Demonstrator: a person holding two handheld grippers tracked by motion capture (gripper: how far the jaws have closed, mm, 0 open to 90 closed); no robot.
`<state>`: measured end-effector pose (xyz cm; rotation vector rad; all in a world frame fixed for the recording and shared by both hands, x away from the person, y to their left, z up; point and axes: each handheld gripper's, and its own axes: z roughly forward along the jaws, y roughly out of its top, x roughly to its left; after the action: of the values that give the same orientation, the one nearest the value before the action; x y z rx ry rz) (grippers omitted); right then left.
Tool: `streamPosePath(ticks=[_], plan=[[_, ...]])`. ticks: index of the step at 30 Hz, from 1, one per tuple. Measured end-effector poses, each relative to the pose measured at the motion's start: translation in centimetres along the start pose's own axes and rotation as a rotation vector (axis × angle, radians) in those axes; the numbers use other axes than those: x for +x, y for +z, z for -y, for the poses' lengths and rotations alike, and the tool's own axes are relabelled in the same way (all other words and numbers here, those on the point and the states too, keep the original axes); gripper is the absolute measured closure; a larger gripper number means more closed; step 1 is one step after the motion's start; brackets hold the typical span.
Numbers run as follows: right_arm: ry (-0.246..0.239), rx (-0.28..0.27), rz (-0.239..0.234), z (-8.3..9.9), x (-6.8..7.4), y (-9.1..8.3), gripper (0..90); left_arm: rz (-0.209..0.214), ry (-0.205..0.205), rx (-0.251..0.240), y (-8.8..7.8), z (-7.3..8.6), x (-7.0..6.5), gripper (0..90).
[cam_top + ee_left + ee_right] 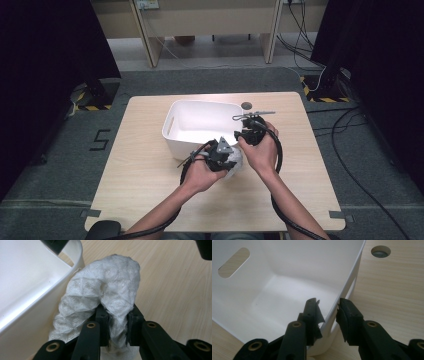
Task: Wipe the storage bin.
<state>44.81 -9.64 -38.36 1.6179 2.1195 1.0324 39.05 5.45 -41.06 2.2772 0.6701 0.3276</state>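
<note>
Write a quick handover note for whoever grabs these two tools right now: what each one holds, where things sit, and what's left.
Left tool: shut on the white cloth, held just outside the tub's near wall, above the table.
Right tool: jaws astride the white tub wall at its rim, one inside, one outside, steadying it.
Done: cloth picked up.
Left: probably drop the cloth into the tub, which looks empty, then release both.

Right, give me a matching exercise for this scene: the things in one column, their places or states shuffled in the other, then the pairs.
Things:
1. white cloth
2. white bin
3. left gripper
4. right gripper

States:
A. straddles the bin's wall, one jaw inside, one outside
B. stands on the wooden table, nothing in it
C. bunched up, just outside the bin
D. shut on the cloth

Pairs: 1-C, 2-B, 3-D, 4-A
</note>
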Motion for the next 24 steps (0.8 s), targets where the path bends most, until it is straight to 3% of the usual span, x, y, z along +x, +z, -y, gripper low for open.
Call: streamPosePath(ticks=[12, 24], plan=[[-0.001, 0.002, -0.001, 0.0, 0.0, 0.0, 68.7, 0.005, 0.015, 0.007, 1.1, -0.4, -0.5, 75.9], [-0.007, 0.000, -0.002, 0.0, -0.1, 0.1, 68.3, -0.003, 0.015, 0.030, 2.8, 0.6, -0.6, 76.0]])
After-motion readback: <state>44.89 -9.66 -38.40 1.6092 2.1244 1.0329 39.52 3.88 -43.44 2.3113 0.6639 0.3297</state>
